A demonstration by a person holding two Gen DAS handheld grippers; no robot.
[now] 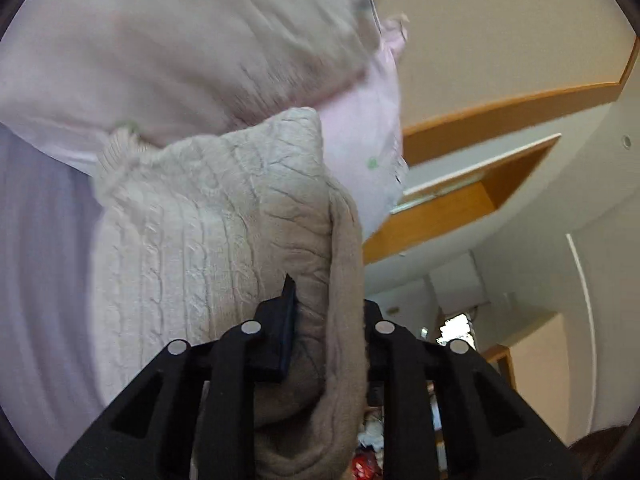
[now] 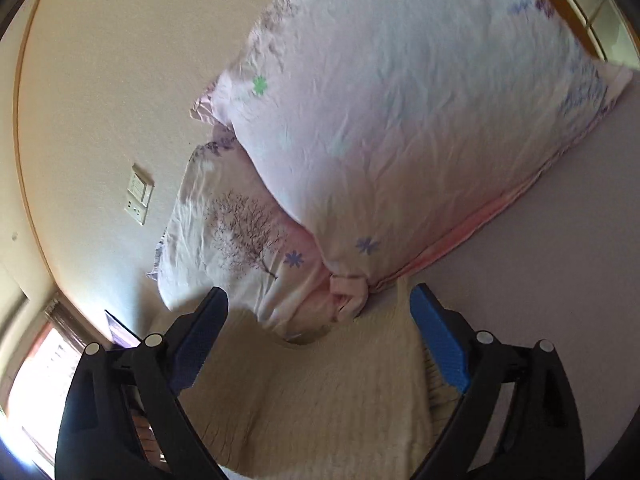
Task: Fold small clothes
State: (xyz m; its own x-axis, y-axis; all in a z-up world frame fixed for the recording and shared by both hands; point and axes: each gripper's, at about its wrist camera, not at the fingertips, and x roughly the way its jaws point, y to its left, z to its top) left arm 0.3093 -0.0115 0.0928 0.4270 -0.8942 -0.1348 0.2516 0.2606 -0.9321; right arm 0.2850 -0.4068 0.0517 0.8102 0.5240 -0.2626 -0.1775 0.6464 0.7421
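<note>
Left wrist view: the left gripper (image 1: 326, 320) jaws clench a cream sweater (image 1: 208, 216) (pillow (image 1: 180, 48) at 11 o'clock); the right gripper (image 2: 320, 320) jaws are spread wide.

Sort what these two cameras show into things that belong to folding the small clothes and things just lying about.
Belongs to the job:
- cream cable-knit sweater
- left gripper, fingers shut on its folded edge
- right gripper, fingers open above the knit

Just lying about:
- pale pink flower-print pillow
- white tree-print pillow
- beige wall switch and socket panel
- lilac bedsheet
</note>
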